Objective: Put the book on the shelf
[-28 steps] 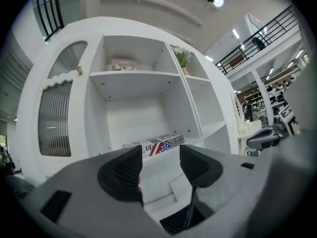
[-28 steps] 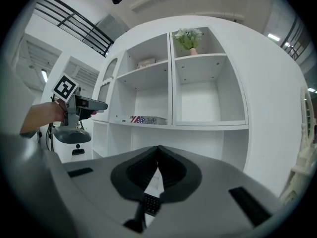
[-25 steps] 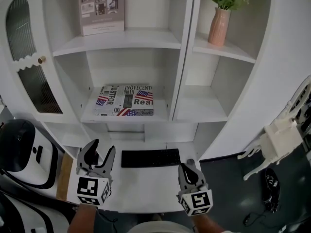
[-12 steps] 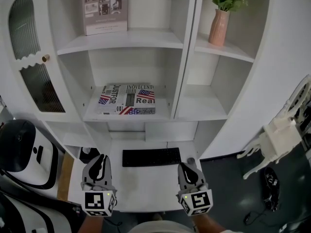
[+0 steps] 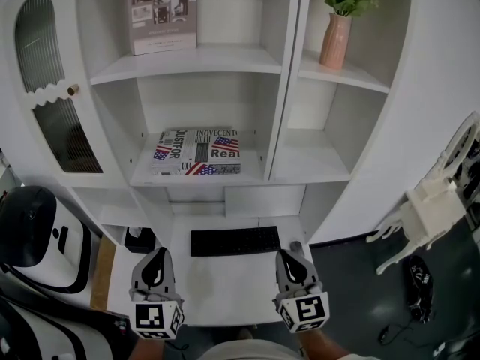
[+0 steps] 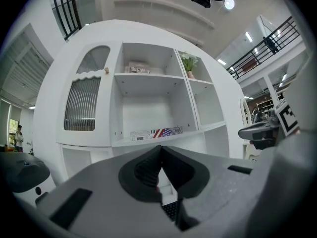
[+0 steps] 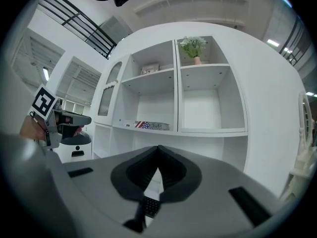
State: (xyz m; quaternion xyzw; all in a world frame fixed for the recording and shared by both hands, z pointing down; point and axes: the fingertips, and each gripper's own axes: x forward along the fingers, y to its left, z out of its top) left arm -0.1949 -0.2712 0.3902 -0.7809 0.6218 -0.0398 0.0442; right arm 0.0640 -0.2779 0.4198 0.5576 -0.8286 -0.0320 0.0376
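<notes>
The book (image 5: 199, 153), with a flag-and-newsprint cover, lies flat on the middle shelf of the white cabinet (image 5: 281, 73); its edge shows in the left gripper view (image 6: 157, 132) and the right gripper view (image 7: 147, 125). My left gripper (image 5: 156, 258) hangs shut and empty over the white desk (image 5: 225, 283), well below the book. My right gripper (image 5: 292, 261) is also shut and empty, beside the keyboard's right end. Both point toward the shelves.
A black keyboard (image 5: 235, 241) lies on the desk between the grippers. A framed picture (image 5: 163, 12) stands on the upper shelf, a pink vase with a plant (image 5: 335, 40) on the right shelf. A white chair (image 5: 431, 208) stands at right, a black-and-white machine (image 5: 34, 235) at left.
My left gripper's jaws have gone from wide open to shut, and it has drawn back toward me and slightly right. The right gripper has stayed in place.
</notes>
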